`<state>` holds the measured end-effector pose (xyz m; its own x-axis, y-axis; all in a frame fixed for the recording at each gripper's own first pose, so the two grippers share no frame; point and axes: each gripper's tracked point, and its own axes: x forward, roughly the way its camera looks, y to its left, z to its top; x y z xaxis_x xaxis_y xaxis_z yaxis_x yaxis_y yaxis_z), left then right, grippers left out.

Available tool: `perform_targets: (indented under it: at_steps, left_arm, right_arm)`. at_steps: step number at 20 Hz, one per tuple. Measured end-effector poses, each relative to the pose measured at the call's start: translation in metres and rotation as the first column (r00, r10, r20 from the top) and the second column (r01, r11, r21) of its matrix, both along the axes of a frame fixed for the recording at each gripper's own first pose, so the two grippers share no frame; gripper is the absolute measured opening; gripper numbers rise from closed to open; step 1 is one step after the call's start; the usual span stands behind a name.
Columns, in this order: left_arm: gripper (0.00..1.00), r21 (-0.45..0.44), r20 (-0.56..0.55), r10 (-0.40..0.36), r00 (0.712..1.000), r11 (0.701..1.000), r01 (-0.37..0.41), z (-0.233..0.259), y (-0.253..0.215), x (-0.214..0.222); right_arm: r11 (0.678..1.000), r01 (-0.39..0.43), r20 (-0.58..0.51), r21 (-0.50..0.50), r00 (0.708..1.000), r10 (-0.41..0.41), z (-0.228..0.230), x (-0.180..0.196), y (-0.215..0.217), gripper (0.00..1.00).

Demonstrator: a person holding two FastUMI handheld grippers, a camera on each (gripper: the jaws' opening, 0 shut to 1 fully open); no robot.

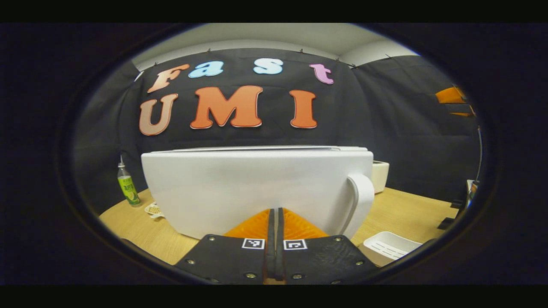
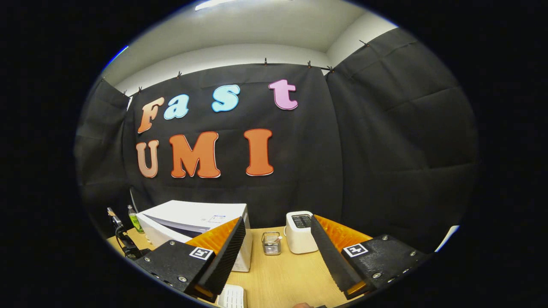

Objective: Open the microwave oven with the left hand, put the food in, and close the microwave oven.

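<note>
- In the left gripper view, a green bottle (image 1: 127,187) stands at the far left of the wooden table (image 1: 406,214), with a small dish (image 1: 154,209) just beside it.
- The white microwave oven (image 1: 257,188) sits mid-table, its door shut and its curved handle (image 1: 361,201) on the right edge.
- The left gripper (image 1: 276,222) points at the door's lower front, its orange fingers pressed together with nothing between them.
- A white tray (image 1: 391,244) lies on the table at lower right.
- In the right gripper view, the microwave oven (image 2: 192,218) stands at left, partly behind one finger.
- A small wire holder (image 2: 271,243) and a white toaster (image 2: 299,231) sit near the back wall, between the fingers.
- The right gripper (image 2: 278,252) hangs above the table (image 2: 278,273), jaws spread wide, holding nothing.
</note>
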<state>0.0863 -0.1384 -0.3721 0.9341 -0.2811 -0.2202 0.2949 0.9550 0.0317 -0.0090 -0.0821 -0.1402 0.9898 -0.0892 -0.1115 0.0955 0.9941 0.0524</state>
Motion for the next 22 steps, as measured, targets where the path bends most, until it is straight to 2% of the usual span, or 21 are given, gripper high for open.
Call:
perform_targets:
  at_steps: [6, 10, 12, 13, 14, 15, 16, 20, 22]
  left_arm:
    - [0.02, 0.027, 0.01, 0.059, 0.998, 0.998, -0.059, 0.007, -0.005, 0.038]
    - [0.01, 0.062, 0.021, 0.065, 0.998, 0.996, -0.066, 0.009, -0.005, 0.048]
    - [0.01, 0.031, -0.004, 0.071, 0.997, 0.997, -0.071, 0.009, -0.004, 0.046]
    - [0.05, 0.045, -0.043, 0.072, 0.996, 0.997, -0.07, 0.006, -0.002, 0.045]
    - [0.01, 0.054, -0.058, 0.083, 0.995, 0.995, -0.08, 0.009, 0.003, 0.044]
    - [0.05, 0.05, -0.051, 0.08, 0.996, 0.996, -0.077, 0.017, 0.006, 0.04]
    - [0.01, 0.047, -0.033, 0.079, 0.996, 0.996, -0.077, 0.032, 0.011, 0.035]
    - [0.01, 0.023, -0.03, 0.039, 0.999, 0.999, -0.038, 0.093, 0.034, 0.005]
    - [0.0, 0.007, -0.022, 0.043, 0.999, 0.999, -0.043, 0.127, 0.055, -0.009]
  right_arm:
    - [1.0, 0.019, -0.043, 0.015, 0.999, -0.018, -0.024, 0.009, -0.016, 0.95]
    - [0.999, 0.011, -0.048, 0.032, 0.999, -0.009, -0.028, 0.014, -0.016, 0.95]
    - [0.999, 0.005, -0.057, 0.036, 0.998, -0.003, -0.032, 0.014, -0.013, 0.95]
    - [0.999, 0.002, -0.059, 0.035, 0.998, 0.0, -0.031, 0.016, -0.011, 0.94]
    - [1.0, -0.004, -0.063, 0.03, 0.998, 0.006, -0.032, 0.015, -0.009, 0.95]
    - [1.0, -0.01, -0.062, 0.025, 0.998, 0.011, -0.031, 0.015, -0.008, 0.95]
    - [1.0, -0.012, -0.061, 0.021, 0.998, 0.013, -0.029, 0.014, -0.007, 0.95]
    - [0.999, -0.021, -0.061, 0.032, 0.998, 0.023, -0.02, 0.015, 0.001, 0.94]
    - [0.999, -0.032, -0.055, 0.025, 0.998, 0.033, -0.015, 0.015, 0.008, 0.95]
